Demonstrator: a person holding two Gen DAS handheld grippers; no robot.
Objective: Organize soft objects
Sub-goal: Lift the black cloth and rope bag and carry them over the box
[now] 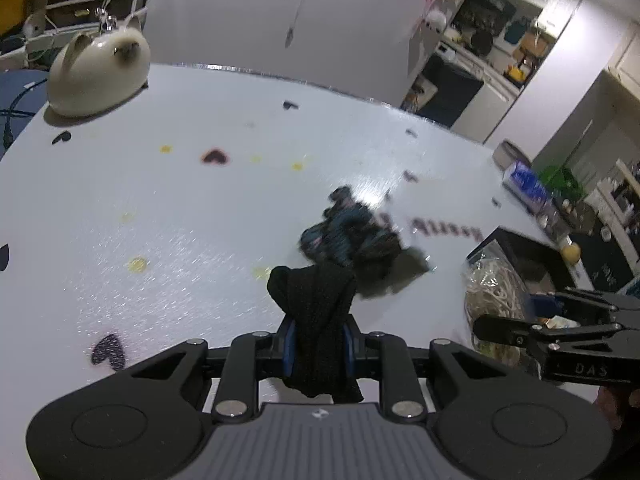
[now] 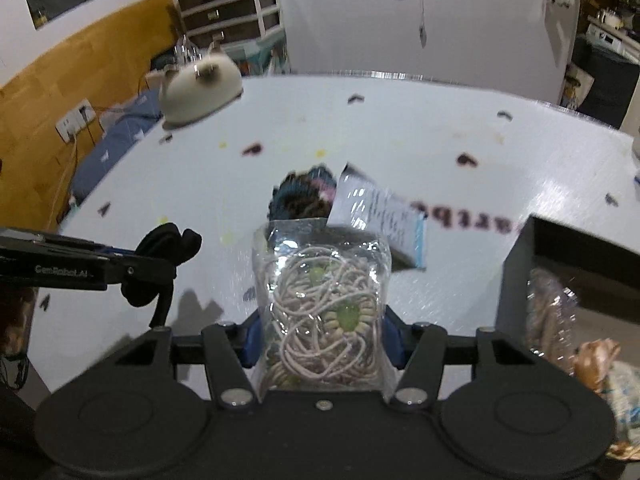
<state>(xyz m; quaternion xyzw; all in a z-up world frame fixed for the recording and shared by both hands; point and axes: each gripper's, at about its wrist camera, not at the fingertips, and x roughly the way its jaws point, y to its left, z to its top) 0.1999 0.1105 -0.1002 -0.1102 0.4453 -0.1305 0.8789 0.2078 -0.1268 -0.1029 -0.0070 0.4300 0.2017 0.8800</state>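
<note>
— Left gripper point(image 1: 319, 336)?
— Clamped on a black cloth point(image 1: 316, 304), held above the white table point(image 1: 160, 216).

— Right gripper point(image 2: 320, 344)?
— Pinching a clear bag point(image 2: 322, 308) of pale cords, also off the table, just left of a black box point(image 2: 520, 264).

— Left on the table?
— A dark patterned bundle point(image 1: 348, 236) near the middle, a packet point(image 2: 380, 216) touching it. Cream rabbit figure point(image 1: 98, 72) at the far-left edge. Heart stickers point(image 1: 215, 157) scattered about.
</note>
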